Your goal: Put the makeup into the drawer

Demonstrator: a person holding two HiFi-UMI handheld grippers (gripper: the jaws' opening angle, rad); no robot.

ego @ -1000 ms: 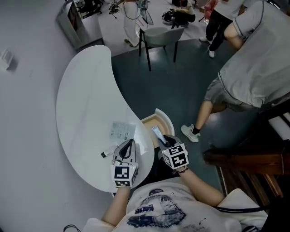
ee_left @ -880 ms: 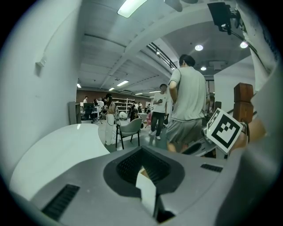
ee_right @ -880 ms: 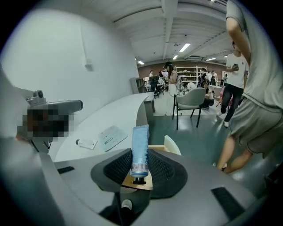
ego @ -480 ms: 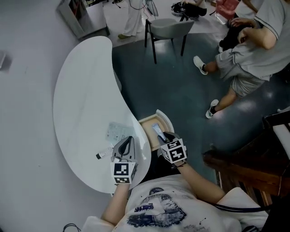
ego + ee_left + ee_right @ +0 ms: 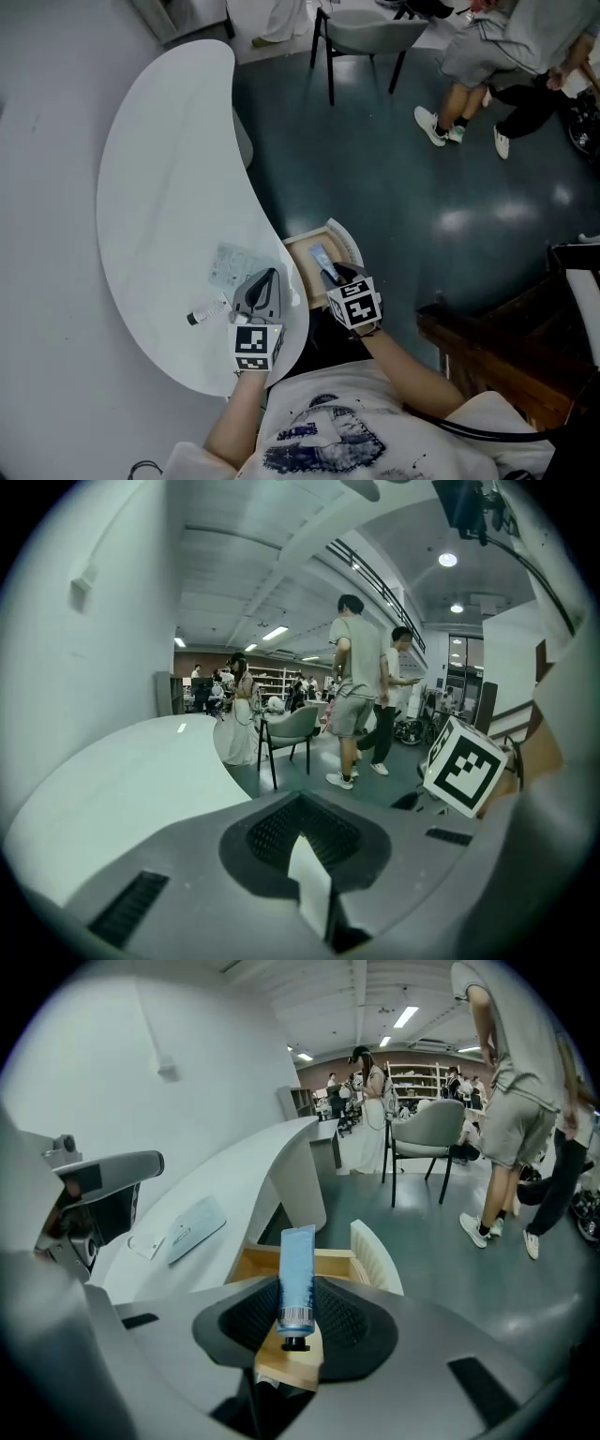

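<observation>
My right gripper (image 5: 336,274) is shut on a pale blue makeup tube (image 5: 322,258), cap end between the jaws. The tube (image 5: 297,1274) points out over the open wooden drawer (image 5: 251,1262), which has a white ribbed front (image 5: 377,1256) and sticks out from under the white curved table (image 5: 159,187). My left gripper (image 5: 265,277) hovers over the table's near edge, just left of the drawer (image 5: 302,246). Its jaws (image 5: 305,841) meet with nothing between them. A small bottle with a dark cap (image 5: 206,312) lies on the table left of that gripper.
A flat clear packet (image 5: 232,265) lies on the table beyond the left gripper. A grey chair (image 5: 361,28) stands on the dark floor beyond the drawer, with people (image 5: 487,56) walking near it. Dark wooden furniture (image 5: 506,347) is at the right.
Both grippers have come down a little, the right one still holding the tube over the drawer. The people in the background have walked on to the right.
</observation>
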